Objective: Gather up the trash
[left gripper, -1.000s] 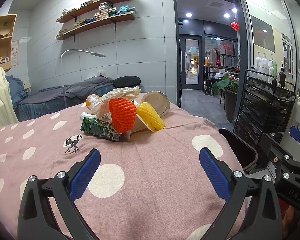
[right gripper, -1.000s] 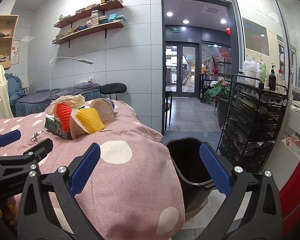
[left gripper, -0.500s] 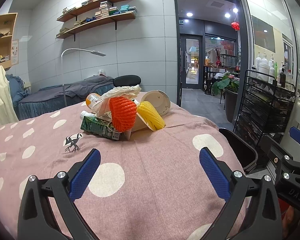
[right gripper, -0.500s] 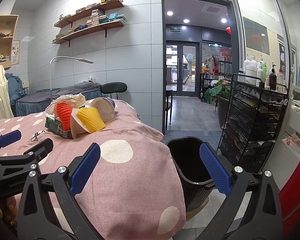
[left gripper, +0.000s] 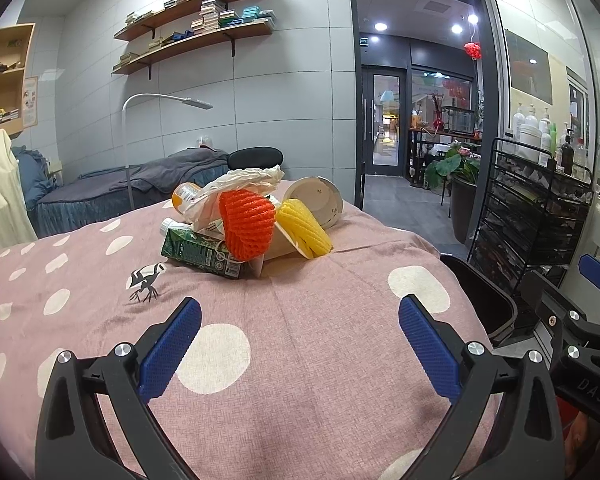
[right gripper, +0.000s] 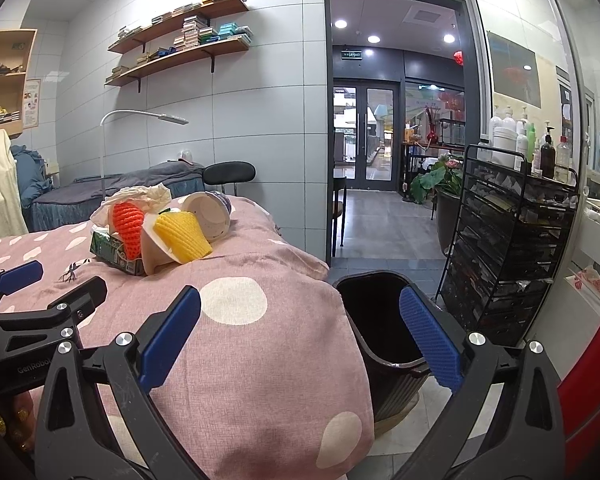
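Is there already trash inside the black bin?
No, the right wrist view shows the black bin dark and bare inside, while the trash pile sits on the bed.

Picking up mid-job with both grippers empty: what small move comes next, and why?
Probably ease the left gripper forward toward the trash pile. Its jaws are wide open and short of the pile, with the orange foam net facing it. The right gripper is open nearer the black bin.

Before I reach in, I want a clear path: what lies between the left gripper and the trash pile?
Only bare pink dotted bedspread, seen in the left wrist view, separates the left gripper from the trash pile.
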`<action>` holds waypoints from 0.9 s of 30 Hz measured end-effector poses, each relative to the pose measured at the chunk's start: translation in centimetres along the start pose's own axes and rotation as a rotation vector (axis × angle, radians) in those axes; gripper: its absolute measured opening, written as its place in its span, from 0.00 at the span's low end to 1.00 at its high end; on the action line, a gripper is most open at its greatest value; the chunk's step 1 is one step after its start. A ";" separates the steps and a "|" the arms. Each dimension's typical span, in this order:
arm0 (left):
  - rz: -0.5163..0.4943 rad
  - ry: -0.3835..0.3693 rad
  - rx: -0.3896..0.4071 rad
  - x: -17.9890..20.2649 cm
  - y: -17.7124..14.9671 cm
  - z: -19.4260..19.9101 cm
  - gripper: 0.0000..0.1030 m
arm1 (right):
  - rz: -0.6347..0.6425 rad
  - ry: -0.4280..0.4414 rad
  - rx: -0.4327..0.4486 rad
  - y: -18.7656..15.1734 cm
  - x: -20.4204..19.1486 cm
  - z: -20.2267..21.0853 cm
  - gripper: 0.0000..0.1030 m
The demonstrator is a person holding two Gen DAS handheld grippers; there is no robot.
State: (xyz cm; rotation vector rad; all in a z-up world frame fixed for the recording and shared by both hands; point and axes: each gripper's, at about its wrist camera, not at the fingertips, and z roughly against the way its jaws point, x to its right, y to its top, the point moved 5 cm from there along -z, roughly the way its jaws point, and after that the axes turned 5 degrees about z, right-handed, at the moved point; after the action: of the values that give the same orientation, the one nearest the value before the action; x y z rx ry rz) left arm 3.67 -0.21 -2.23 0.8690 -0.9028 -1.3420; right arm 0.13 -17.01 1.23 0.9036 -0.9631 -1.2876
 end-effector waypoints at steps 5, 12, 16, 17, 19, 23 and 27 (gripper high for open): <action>-0.001 0.002 0.001 0.0 0.0 0.0 0.95 | -0.003 0.002 -0.002 0.0 0.0 0.0 0.96; -0.001 0.002 0.001 0.0 0.0 0.0 0.95 | -0.008 0.003 -0.003 0.0 0.0 -0.2 0.96; -0.002 0.002 -0.002 0.0 0.0 -0.1 0.95 | -0.006 0.005 -0.006 0.0 0.1 -0.3 0.96; -0.003 0.005 -0.003 0.0 0.1 -0.1 0.95 | -0.004 0.008 -0.008 0.0 0.0 -0.3 0.96; -0.006 0.012 -0.010 -0.2 0.0 -0.3 0.95 | 0.002 0.010 -0.012 0.1 0.0 -0.6 0.96; -0.011 0.028 -0.026 -0.7 0.3 -0.6 0.95 | 0.014 0.037 -0.046 0.3 -0.2 -1.6 0.96; -0.006 0.021 -0.079 -1.8 0.9 -1.5 0.95 | 0.050 0.093 -0.092 1.1 -1.0 -3.3 0.96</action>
State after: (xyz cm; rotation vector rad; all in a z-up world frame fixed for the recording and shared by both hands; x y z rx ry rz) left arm 5.33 1.59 -2.06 0.8241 -0.8262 -1.3626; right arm 3.61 -15.92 1.02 0.8552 -0.8421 -1.2273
